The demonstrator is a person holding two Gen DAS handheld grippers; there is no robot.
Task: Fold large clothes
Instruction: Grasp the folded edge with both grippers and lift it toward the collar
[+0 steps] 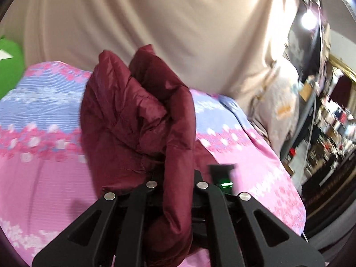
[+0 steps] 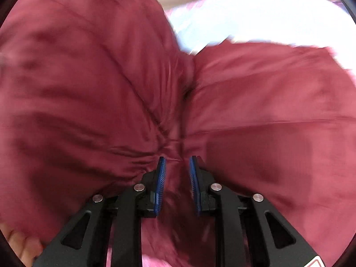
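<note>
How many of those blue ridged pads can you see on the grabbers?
2, both on the right gripper: one pad on each finger, with the maroon jacket bunched between them. The left gripper's pads are hidden by the jacket.

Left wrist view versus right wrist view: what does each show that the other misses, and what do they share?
Only the left wrist view shows the pink and blue floral bedsheet in clear detail, the beige curtain behind it, a green object at the left edge and blurred cluttered shelves on the right; the left gripper is shut on a bunched fold. Only the right wrist view shows the right gripper and its blue pads, with fabric between them. Both show the maroon puffer jacket.
</note>
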